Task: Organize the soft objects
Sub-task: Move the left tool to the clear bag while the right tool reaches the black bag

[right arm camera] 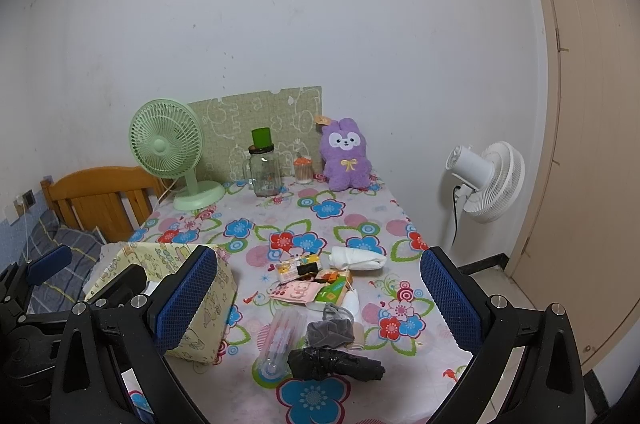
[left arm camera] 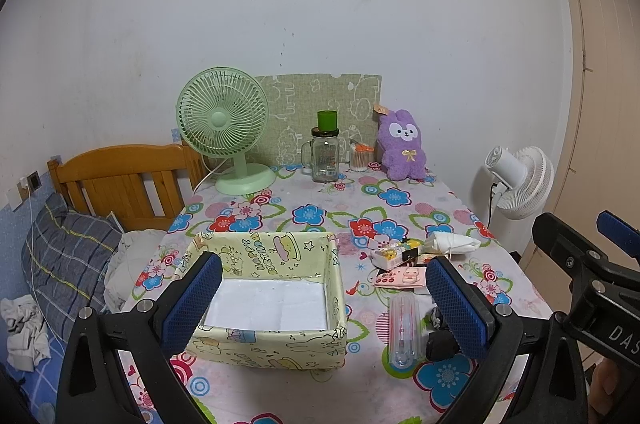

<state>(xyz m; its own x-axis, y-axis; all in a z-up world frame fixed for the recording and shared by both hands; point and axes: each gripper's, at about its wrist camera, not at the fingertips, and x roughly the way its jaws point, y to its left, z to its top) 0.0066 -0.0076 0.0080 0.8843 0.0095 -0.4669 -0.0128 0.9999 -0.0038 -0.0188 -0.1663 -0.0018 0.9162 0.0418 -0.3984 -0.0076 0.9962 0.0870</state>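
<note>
1. The left gripper (left arm camera: 324,300) is hovering over the pale yellow cartoon-print fabric box (left arm camera: 280,348) at the near left of the bench (left arm camera: 400,192); its blue-padded fingers (left arm camera: 192,304) are standing wide apart, holding nothing.
2. The right gripper (right arm camera: 320,302) is hanging above the clutter to the right of the box, fingers likewise spread and empty.
3. The step in hand appears to be the opening approach: the box is holding only a flat white liner (left arm camera: 268,308), and no soft object is yet inside.
4. Soft objects awaiting sorting, counted: one grey velvet scrunchie (right arm camera: 330,330), one crumpled black plastic bag (right arm camera: 336,364), one rolled white cloth (right arm camera: 360,258), all lying near-centre, right of the box.
5. Mixed among them: one clear tube of pens (right arm camera: 280,340) and several small packets (right arm camera: 308,284), too jumbled to count.
6. The next move is probably calling for the right gripper to descend on the scrunchie or bag and close gently.
7. At the far edge: one green desk fan (left arm camera: 224,128), one glass jar mug (left arm camera: 325,156), one purple plush rabbit (left arm camera: 402,144).
</note>
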